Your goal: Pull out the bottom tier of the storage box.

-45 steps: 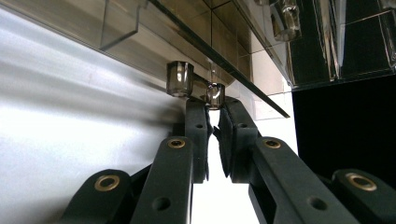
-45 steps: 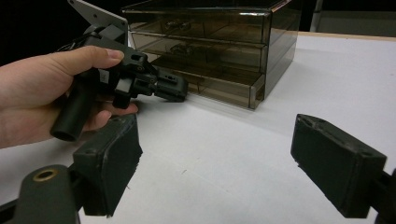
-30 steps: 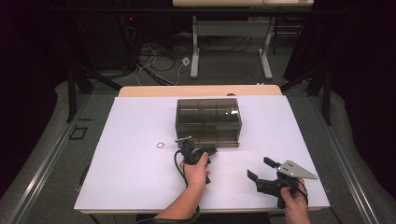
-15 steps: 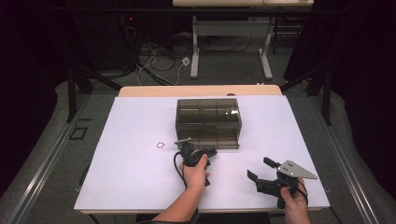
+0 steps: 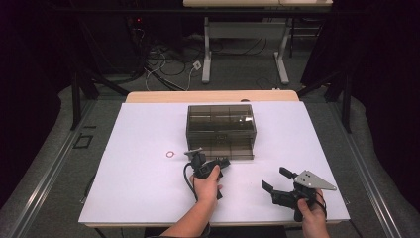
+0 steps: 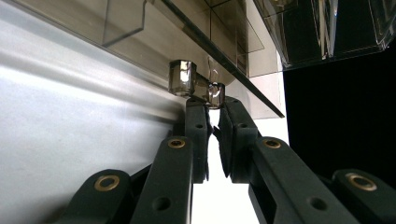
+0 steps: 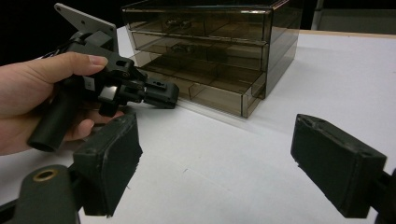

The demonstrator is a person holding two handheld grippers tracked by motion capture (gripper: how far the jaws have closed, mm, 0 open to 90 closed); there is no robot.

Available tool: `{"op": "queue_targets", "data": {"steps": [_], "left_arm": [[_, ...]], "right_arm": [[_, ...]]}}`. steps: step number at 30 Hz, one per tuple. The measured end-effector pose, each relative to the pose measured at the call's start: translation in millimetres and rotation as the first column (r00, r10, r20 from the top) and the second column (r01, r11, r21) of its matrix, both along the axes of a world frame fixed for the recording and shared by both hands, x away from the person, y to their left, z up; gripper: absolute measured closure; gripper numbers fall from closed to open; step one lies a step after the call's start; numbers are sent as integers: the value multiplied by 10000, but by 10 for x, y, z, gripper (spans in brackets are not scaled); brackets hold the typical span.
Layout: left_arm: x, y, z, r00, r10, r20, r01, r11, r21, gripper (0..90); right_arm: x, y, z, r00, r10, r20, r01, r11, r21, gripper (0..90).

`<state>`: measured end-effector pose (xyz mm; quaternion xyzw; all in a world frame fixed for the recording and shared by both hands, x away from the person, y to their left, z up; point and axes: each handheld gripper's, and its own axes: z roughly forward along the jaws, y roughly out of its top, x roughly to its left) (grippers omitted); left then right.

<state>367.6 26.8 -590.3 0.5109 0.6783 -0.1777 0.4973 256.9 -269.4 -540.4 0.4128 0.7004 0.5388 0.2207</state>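
Note:
A smoky see-through drawer box [image 5: 221,125] stands mid-table, its bottom drawer [image 5: 233,151] drawn out a little toward me. My left gripper [image 5: 223,161] is at that drawer's front. In the left gripper view its jaws are shut on the small clear handle [image 6: 200,86] of the drawer, which sits right at the fingertips [image 6: 197,112]. My right gripper [image 5: 276,178] is held near the table's front right, apart from the box, jaws wide open and empty. The right gripper view shows its pads [image 7: 113,161] spread, with the box [image 7: 219,42] and the left gripper [image 7: 156,95] beyond.
A small reddish ring [image 5: 170,153] lies on the white table [image 5: 138,188] left of the box. Beyond the table's wooden far edge are desk legs and cables on the floor. Dark curtains close off both sides.

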Motion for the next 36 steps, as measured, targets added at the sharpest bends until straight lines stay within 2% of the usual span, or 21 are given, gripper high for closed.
{"op": "queue_targets", "data": {"steps": [25,36], "left_arm": [[-25,-7,-17,10000,-52,30,52,10000,-83,820],[-26,35,0,10000,-41,26,41,9997,-229,781]], "right_arm": [[5,-12,3,10000,42,36,-42,10000,-41,150],[3,-13,3,10000,14,47,-14,10000,-3,150]]}}
